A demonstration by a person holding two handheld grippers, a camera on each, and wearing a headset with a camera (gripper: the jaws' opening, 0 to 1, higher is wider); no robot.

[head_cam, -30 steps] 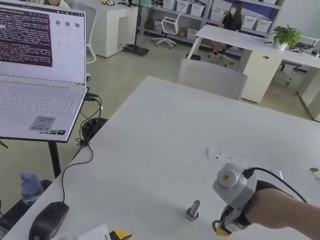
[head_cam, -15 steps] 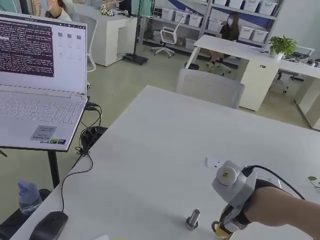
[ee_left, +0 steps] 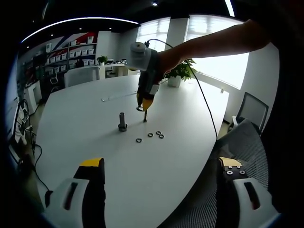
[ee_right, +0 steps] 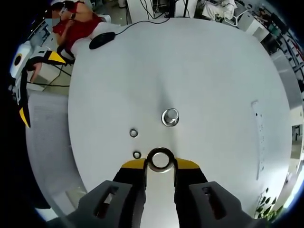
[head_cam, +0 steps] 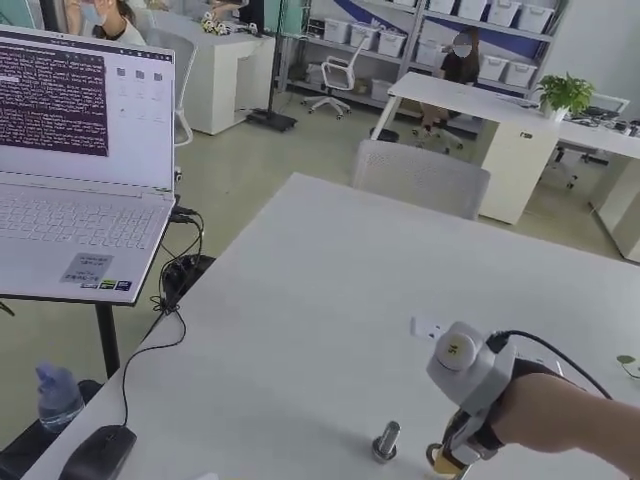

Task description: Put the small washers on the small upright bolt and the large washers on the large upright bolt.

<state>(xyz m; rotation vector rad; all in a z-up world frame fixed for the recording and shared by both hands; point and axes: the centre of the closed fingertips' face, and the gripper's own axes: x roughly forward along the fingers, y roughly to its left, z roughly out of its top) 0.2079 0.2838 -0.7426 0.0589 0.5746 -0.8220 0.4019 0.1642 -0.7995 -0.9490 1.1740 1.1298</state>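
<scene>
Nothing legible here, tbh.
The laptop screen (head_cam: 60, 95) was full of pale text lines on a dark window but way too small to read, and the stickers (head_cam: 88, 268) on its palm rest were just blurs.

A white table (head_cam: 330, 290) stands in an open office with a pale floor (head_cam: 240, 160). A laptop (head_cam: 80, 150) sits to its left and a grey chair (head_cam: 420, 175) at its far edge. Shelves (head_cam: 400, 20) of bins line the far wall. Bright windows (ee_left: 213, 42) light the room.

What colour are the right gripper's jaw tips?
Yellow on the right gripper, clearest in the right gripper view.
</scene>
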